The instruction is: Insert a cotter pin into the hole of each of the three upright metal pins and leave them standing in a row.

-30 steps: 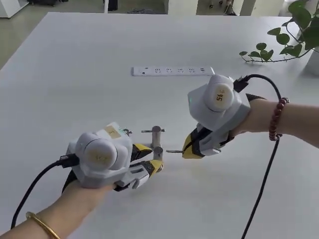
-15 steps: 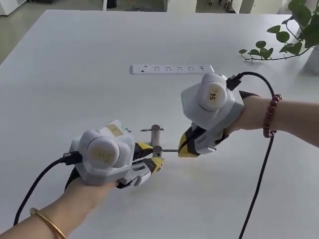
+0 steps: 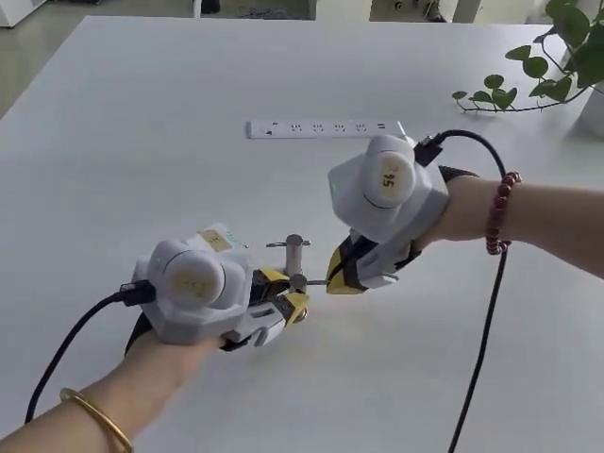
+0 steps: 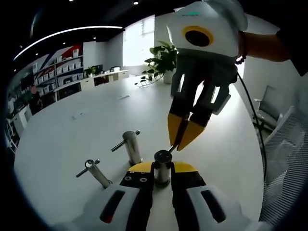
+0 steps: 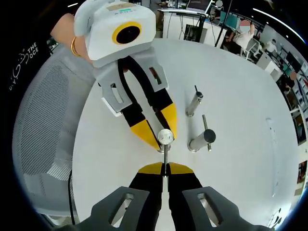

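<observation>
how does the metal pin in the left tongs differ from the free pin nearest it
The gripped pin is clamped by the left tongs; the free pin stands alone. The free pin's cotter pin sits through it; the gripped pin's cotter pin meets its side, held by the right tongs. Both stand upright.

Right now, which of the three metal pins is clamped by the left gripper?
The pin between the left gripper's yellow tips, where the right gripper holds a cotter pin at its side. The other two stand free, each already crossed by one.
</observation>
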